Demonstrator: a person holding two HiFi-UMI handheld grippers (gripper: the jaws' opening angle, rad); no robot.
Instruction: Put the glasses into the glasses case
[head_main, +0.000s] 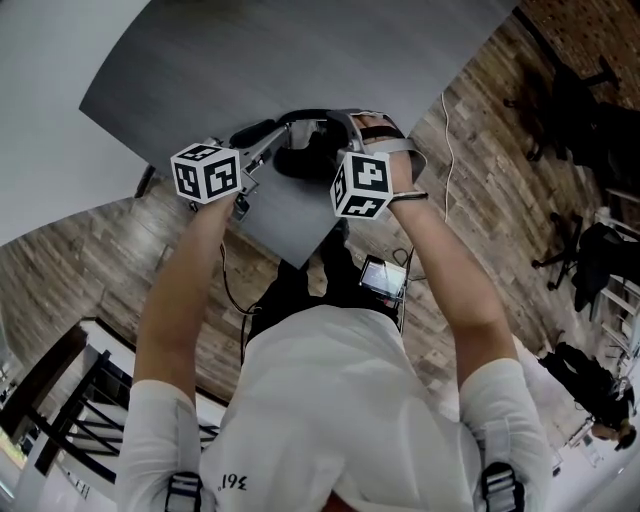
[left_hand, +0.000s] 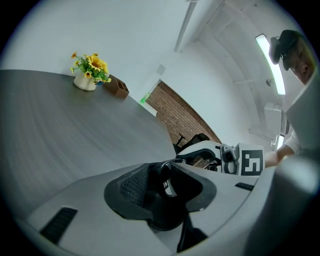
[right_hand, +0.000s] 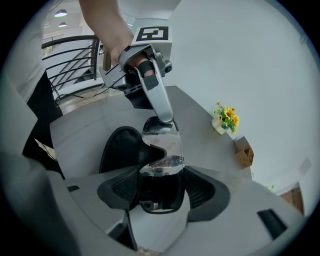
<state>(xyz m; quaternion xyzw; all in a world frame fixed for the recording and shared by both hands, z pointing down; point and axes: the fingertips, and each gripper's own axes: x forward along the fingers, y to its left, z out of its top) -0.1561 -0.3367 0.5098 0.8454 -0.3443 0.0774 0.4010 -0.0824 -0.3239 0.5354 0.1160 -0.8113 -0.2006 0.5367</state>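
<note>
The fingers (right_hand: 120, 189) of the right gripper (right_hand: 160, 192) stand wide and clamp across the glasses (right_hand: 162, 150). The mirrored lens rises from between the pads toward the centre of the right gripper view. The fingers (left_hand: 131, 184) of the left gripper (left_hand: 162, 180) stand narrow, closed on a slim dark part of the same glasses at the end far from the right gripper's hold. The glasses are thus carried between both grippers above the grey table (head_main: 300, 60).

The glasses case (right_hand: 116, 147) lies on the table, a black oval at centre left of the right gripper view, just left of the glasses. I cannot tell whether its lid is fully open.

The step in hand looks like bringing the glasses over to the case. To do it well:

- Move the two grippers as one, since any drift between them would twist or stretch the frame.
- Turn the glasses so their long side runs along the case's long side before lowering.
- Keep the right grip light, because that lens would probably mark easily.
- Lower until the frame rests inside the shell.
- Then free one end first, and let the other gripper steady the glasses as they settle.
</note>
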